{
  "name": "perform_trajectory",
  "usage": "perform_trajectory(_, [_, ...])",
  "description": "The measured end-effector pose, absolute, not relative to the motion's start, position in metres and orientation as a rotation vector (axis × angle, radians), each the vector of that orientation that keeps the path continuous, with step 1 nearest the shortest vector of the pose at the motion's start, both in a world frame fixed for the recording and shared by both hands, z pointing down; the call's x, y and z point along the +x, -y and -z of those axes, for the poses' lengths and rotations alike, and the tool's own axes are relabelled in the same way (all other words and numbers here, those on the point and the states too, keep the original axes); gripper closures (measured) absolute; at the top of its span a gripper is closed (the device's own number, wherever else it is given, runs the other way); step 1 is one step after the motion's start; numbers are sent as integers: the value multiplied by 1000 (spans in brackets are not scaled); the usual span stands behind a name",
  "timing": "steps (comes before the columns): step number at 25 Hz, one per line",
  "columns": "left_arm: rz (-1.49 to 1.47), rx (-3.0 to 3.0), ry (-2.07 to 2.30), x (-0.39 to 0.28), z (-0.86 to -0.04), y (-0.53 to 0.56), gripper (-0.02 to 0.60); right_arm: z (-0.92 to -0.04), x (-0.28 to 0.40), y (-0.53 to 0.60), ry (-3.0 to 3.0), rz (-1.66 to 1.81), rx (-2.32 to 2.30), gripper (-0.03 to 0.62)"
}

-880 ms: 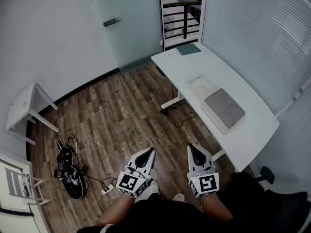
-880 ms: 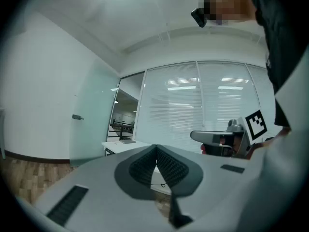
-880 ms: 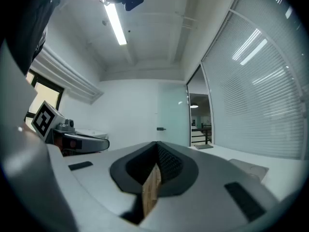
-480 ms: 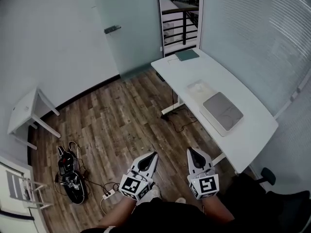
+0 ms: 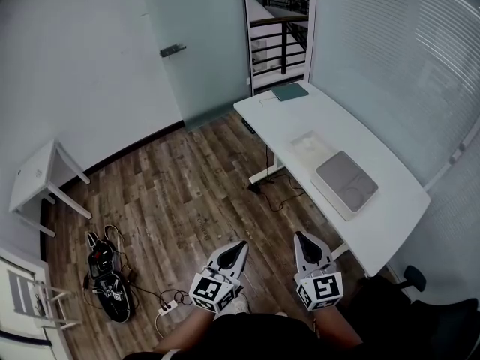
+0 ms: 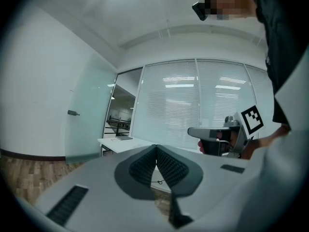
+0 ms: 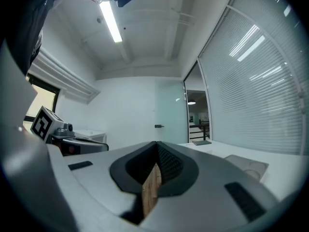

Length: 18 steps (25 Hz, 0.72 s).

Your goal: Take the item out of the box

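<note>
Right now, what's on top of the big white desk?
On the white desk lie a flat box with a grey top, a pale square thing beside it and a dark green pad at the far end. The grey top hides whatever is inside the box.

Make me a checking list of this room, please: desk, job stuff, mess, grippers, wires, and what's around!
Surface: white desk, mostly bare.
Job's things: box on desk, looks closed; item not seen.
Clutter: notebook at far end; pale tray next to box.
Grippers: left gripper and right gripper shut, empty, over floor.
Cables: wire under desk; tangle by black gear and power strip on floor.
Surroundings: wood floor, glass door, small table.
</note>
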<state>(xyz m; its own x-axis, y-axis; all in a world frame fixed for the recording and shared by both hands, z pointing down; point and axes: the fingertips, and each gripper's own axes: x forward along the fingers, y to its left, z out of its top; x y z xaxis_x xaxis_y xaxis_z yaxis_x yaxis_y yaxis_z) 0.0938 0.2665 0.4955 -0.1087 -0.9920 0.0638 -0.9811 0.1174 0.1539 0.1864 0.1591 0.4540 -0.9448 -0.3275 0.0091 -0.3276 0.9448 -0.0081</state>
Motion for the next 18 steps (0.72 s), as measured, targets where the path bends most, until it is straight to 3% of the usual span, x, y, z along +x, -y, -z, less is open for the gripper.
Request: perform_trajectory(18, [100, 2063, 2166, -14, -499, -276, 571, -469, 98, -162, 3029, -68, 665, 588])
